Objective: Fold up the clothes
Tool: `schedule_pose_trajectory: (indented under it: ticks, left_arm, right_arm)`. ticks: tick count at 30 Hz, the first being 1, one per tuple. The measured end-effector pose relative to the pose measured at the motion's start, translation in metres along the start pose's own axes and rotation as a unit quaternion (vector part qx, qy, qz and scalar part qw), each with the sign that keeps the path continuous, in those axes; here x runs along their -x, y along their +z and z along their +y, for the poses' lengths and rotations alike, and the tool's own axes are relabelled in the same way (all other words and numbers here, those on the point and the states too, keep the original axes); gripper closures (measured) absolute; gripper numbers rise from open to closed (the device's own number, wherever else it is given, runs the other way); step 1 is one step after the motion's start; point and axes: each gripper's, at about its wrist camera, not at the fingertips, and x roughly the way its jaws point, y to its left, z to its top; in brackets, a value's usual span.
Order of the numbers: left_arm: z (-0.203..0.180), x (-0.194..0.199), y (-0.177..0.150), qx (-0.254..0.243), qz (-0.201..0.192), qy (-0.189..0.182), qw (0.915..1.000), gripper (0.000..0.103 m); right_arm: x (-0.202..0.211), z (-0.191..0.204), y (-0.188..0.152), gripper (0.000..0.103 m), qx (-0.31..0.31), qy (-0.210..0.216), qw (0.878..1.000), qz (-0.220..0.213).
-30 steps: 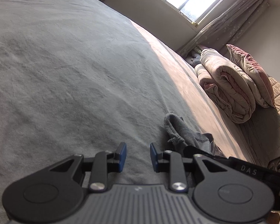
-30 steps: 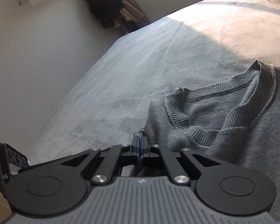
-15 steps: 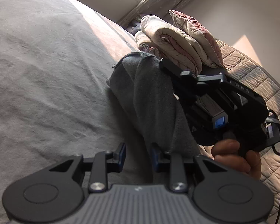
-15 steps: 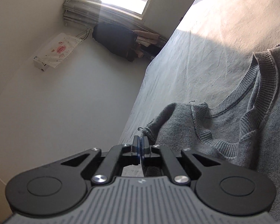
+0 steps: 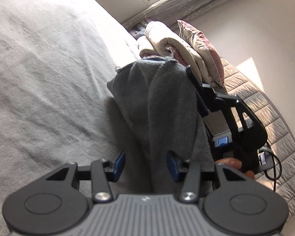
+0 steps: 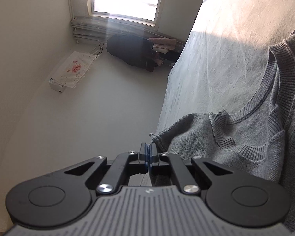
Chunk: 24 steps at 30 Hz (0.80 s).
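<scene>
Grey sweater [image 5: 163, 106] hung mid-frame in the left wrist view, lifted off the bed [image 5: 49, 82]. Right hand-held gripper [image 6: 148, 151] clenched on the sweater's edge, lower centre of its own view. Left hand-held gripper [image 5: 145, 166] was opening, the draped cloth between its blue pads, not pinched. Judgement: push the left deeper so the pads straddle one clean fold of knit, then close; match the right's height so the hem hangs level.
</scene>
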Motion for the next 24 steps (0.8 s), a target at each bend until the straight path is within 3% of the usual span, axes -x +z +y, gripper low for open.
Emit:
schedule_pose_trajectory:
  ticks: [11, 20, 24]
  left_arm:
    - [0.005, 0.035, 0.01, 0.014, -0.074, -0.032, 0.9966, 0.042]
    - [-0.018, 0.033, 0.006, -0.057, -0.045, -0.041, 0.9965, 0.04]
    - [-0.012, 0.032, 0.008, -0.039, -0.054, -0.019, 0.9976, 0.051]
  right_arm:
    - [0.002, 0.001, -0.001, 0.1, -0.049, 0.084, 0.995, -0.001]
    - [0.006, 0.003, 0.003, 0.099, -0.051, 0.087, 0.995, 0.0]
    - [0.006, 0.003, 0.004, 0.099, -0.043, 0.083, 0.996, 0.003]
